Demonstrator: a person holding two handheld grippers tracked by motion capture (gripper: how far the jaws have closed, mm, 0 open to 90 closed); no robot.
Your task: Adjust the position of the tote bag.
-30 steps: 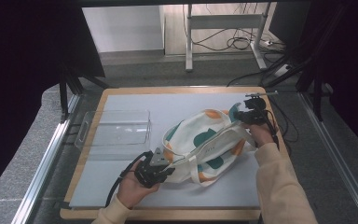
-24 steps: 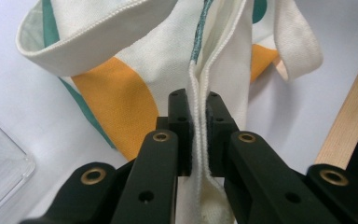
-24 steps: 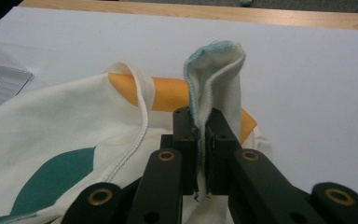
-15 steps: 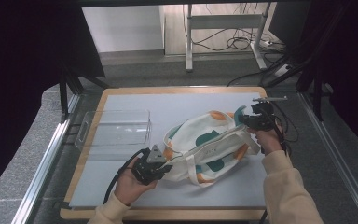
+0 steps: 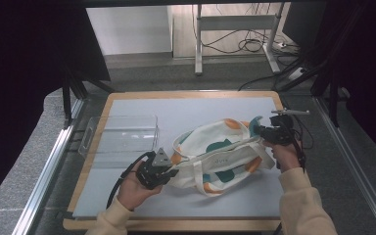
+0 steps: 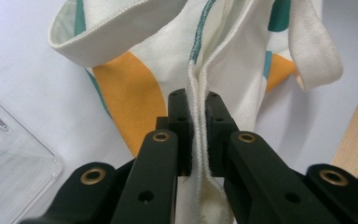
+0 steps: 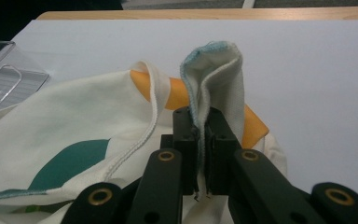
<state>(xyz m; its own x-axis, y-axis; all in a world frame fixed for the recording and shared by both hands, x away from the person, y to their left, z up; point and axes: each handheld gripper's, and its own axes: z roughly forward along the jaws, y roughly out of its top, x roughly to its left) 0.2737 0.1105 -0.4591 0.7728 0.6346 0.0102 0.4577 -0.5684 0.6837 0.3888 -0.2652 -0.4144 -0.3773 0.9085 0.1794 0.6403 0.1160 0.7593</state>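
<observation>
High view: the tote bag (image 5: 220, 152) lay on the white mat (image 5: 176, 110), right of centre, cream cloth with orange and teal patches, stretched in a line between my two grippers. One strap (image 5: 196, 177) looped out toward the near edge.

My left gripper (image 5: 169, 172) was at the bag's near-left end, jaws clamped on the rim. In the left gripper view the pads were pressed onto a doubled stitched edge of the cream cloth (image 6: 196, 135), cloth running straight up between them; an orange patch (image 6: 130, 100) sat just to the left of the jaws and a strap loop (image 6: 314, 51) hung at upper right.

My right gripper (image 5: 264, 133) was at the bag's far-right end, jaws also closed on fabric. The right gripper view showed a folded, teal-stitched corner (image 7: 214, 79) standing up out of the pinch, orange patch (image 7: 177, 93) behind it, teal patch (image 7: 70, 165) lower left.

A clear plastic tray (image 5: 120, 134) sat on the mat just left of the bag, apart from it. The mat lay on a wooden board (image 5: 186, 94), whose edge showed all round. Cables (image 5: 245, 44) lay on the floor beyond the table.
</observation>
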